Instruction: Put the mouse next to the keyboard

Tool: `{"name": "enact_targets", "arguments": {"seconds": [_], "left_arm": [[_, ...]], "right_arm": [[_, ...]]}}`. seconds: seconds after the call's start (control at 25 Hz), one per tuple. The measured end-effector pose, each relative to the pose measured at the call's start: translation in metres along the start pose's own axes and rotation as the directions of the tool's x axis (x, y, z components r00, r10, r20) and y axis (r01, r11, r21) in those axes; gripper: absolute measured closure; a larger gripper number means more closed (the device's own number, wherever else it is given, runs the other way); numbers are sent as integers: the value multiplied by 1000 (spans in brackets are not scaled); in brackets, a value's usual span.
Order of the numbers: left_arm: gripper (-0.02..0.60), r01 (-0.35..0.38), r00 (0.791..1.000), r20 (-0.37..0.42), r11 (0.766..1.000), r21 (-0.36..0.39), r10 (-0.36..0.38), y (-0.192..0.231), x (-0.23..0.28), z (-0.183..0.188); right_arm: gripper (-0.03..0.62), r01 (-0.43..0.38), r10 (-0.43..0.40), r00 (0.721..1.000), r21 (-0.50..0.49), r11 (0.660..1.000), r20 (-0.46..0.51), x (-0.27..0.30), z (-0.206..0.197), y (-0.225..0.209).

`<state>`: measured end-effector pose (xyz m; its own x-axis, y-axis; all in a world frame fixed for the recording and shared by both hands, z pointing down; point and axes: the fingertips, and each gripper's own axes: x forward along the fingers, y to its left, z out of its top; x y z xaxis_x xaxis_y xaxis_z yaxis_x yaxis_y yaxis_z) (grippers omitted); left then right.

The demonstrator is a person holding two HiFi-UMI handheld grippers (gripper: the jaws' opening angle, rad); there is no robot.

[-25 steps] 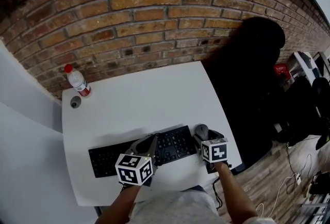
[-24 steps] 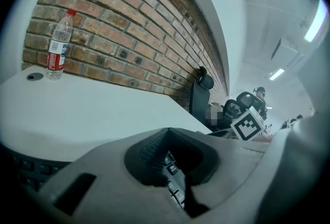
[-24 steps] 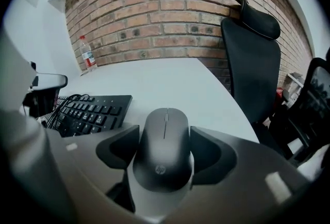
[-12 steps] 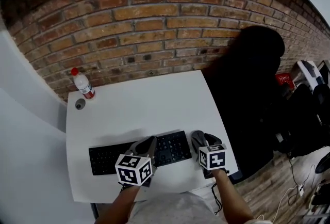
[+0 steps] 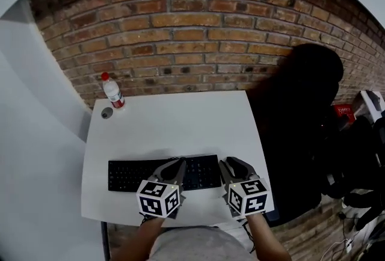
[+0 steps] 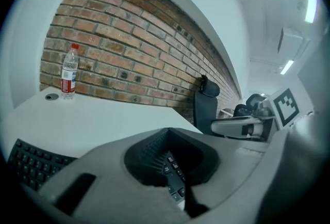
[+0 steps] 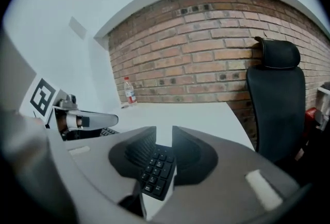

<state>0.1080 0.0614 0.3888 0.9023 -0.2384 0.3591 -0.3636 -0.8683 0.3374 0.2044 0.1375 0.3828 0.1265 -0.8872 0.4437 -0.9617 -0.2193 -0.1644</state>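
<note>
A black keyboard [image 5: 132, 173] lies along the near edge of the white table [image 5: 174, 121]. My left gripper [image 5: 178, 162] hovers over its right half, jaws shut and empty; the keys [image 6: 172, 169] show through the hollow behind the tips. My right gripper [image 5: 231, 162] hangs just right of the keyboard. Its jaws have just been closing and stand a narrow gap apart with nothing between them; the number pad [image 7: 157, 169] shows below that gap. The mouse shows in no view now; the right gripper covers the spot right of the keyboard.
A clear bottle with a red cap [image 5: 112, 91] and a small round grey thing [image 5: 107, 113] stand at the table's far left corner. A black office chair [image 7: 276, 99] is right of the table, against the brick wall. The table's right edge is close to the right gripper.
The right gripper has risen off the grey mouse beside the keyboard and its jaws have narrowed; the mouse is now covered. The left gripper has lifted a little. The head camera has shifted.
</note>
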Motion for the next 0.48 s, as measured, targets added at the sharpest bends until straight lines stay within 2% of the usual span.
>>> {"name": "enact_targets", "arguments": {"seconds": [0.12,0.24,0.48], "left_arm": [[596,-28,1000,13,1000,-2,28,-3,-6,-2],[596,-52,998,25,999,-10,52,-8,-12,-4],[597,-81,996,31,997,-5,81,-20,-22,-13]], "right_arm": [[508,-40,41,999,-24,999,31,-8,7,12],[578,-68,70,997,-42,997,43,-15,8,19],[585,-121,122,991,-32,992,53,-26,1,25]]}}
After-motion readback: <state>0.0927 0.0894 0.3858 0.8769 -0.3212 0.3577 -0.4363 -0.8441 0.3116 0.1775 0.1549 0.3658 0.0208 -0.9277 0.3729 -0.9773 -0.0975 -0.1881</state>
